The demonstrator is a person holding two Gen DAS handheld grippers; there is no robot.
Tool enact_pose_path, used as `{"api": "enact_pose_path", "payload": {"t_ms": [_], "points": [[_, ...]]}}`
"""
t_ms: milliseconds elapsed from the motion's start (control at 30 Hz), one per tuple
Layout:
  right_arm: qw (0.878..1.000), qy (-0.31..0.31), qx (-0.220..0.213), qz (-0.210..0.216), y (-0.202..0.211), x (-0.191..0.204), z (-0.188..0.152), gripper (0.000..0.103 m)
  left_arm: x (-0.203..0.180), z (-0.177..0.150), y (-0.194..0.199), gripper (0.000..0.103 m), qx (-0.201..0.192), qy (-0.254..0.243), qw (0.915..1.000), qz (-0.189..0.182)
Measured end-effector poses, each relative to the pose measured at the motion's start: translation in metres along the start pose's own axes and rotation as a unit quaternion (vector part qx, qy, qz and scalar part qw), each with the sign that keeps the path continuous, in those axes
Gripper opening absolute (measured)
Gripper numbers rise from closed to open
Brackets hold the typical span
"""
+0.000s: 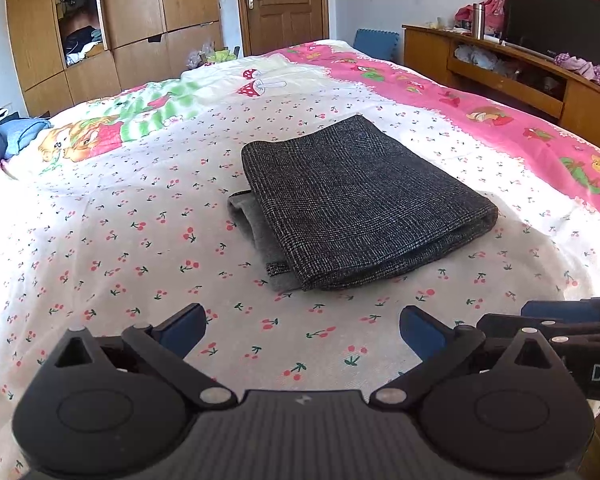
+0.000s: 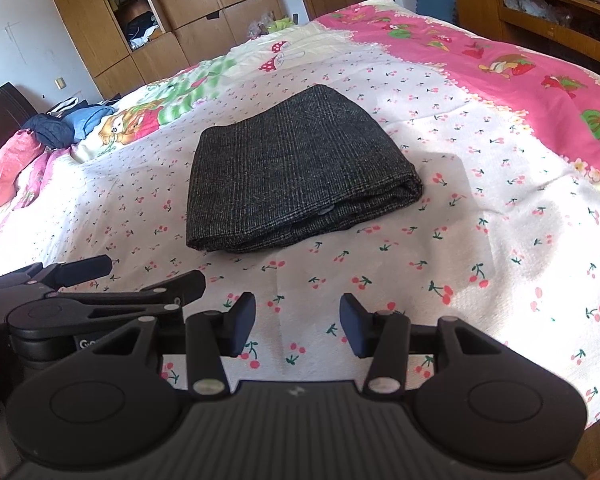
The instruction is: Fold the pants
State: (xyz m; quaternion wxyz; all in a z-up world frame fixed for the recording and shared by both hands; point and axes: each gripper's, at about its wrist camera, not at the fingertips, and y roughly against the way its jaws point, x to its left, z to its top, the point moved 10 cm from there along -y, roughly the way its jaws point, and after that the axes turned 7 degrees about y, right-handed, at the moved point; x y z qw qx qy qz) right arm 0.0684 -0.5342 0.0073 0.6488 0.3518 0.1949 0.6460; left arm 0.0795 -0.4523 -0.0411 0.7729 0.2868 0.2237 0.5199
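Observation:
The dark grey checked pants (image 1: 360,204) lie folded into a compact rectangle on the bed, also in the right wrist view (image 2: 296,172). A lighter grey inner layer shows at the stack's left edge (image 1: 252,224). My left gripper (image 1: 302,332) is open and empty, held back from the pants over the sheet. My right gripper (image 2: 298,324) is open and empty, also short of the pants. Each gripper shows at the edge of the other's view: the right one (image 1: 560,320) and the left one (image 2: 100,292).
The bed sheet (image 1: 140,220) is white with cherries and a pink border (image 1: 520,120). Clothes (image 2: 68,124) lie at the bed's far left. A wardrobe (image 1: 120,20), a door (image 1: 284,4) and a wooden TV cabinet (image 1: 520,76) stand beyond.

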Motion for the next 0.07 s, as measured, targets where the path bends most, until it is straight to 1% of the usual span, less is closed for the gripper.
{"api": "enact_pose_path", "payload": {"t_ms": [67], "points": [[1.0,0.0,-0.001,0.0,0.0003,0.0005,0.0006,0.048,-0.001,-0.0001,0.0007,0.103,-0.003,-0.004,1.0,0.002]]}}
